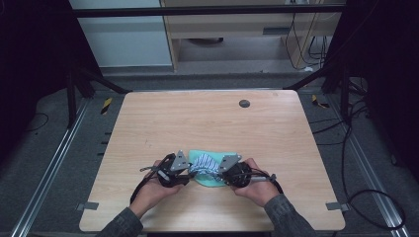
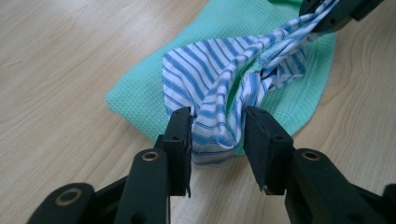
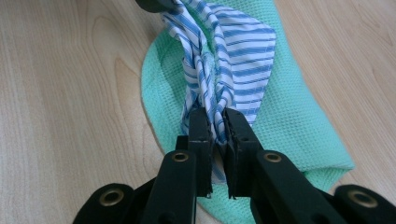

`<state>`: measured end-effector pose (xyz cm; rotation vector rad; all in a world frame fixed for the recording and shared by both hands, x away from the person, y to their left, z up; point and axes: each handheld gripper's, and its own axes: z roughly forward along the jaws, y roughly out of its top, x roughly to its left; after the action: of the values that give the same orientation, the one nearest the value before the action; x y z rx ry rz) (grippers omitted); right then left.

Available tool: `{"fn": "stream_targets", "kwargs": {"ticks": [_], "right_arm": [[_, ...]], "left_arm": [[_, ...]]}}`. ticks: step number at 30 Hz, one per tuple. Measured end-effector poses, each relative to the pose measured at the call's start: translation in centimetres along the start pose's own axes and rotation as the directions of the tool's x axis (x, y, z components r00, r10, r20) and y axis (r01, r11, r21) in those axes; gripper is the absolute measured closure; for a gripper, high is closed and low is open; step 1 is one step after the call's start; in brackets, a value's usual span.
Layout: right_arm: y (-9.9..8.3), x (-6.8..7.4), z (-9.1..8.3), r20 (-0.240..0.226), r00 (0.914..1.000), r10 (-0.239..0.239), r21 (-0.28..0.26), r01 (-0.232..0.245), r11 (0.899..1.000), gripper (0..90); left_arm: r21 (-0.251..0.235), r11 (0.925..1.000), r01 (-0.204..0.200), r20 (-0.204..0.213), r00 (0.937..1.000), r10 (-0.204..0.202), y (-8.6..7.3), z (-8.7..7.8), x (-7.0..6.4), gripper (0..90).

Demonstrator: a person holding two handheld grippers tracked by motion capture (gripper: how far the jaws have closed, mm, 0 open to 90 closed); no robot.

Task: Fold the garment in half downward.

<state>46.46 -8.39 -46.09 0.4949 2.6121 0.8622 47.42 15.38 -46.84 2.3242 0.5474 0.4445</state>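
High view takes in the wooden table (image 1: pixel 207 123), with a green waffle-weave cloth (image 1: pixel 210 178) lying flat near its front edge, between the person's two hands. On that cloth sits a smaller blue-and-white striped cloth (image 2: pixel 219 84), bunched and lifted between the two tools. The right gripper (image 3: pixel 217 126) is clamped tight on one gathered end of the striped cloth — fabric pinched between its jaws. The left gripper (image 2: pixel 217 135) stands partly open, its jaws either side of the other end, which hangs loosely between them.
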Motion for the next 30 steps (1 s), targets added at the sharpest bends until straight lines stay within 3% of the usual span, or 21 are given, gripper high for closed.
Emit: {"fn": "stream_targets", "kwargs": {"ticks": [9,21,30], "right_arm": [[-0.3,0.7,0.2,-0.007,0.9999,-0.011,0.007,0.011,1.000,82.0],[-0.9,1.3,0.5,-0.021,0.9997,-0.012,0.015,0.012,1.000,81.3],[-1.1,1.8,0.7,-0.033,0.9979,-0.055,0.025,0.056,0.998,85.2]], "left_arm": [[-0.002,0.9999,-0.017,0.003,0.9999,0.017,-0.6,0.1,-0.7,65.1],[0.015,0.9988,-0.047,0.020,0.9987,0.047,-1.2,0.3,-1.1,79.7],[0.046,0.9965,-0.069,0.039,0.9970,0.068,-1.4,0.3,-1.2,84.8]]}}
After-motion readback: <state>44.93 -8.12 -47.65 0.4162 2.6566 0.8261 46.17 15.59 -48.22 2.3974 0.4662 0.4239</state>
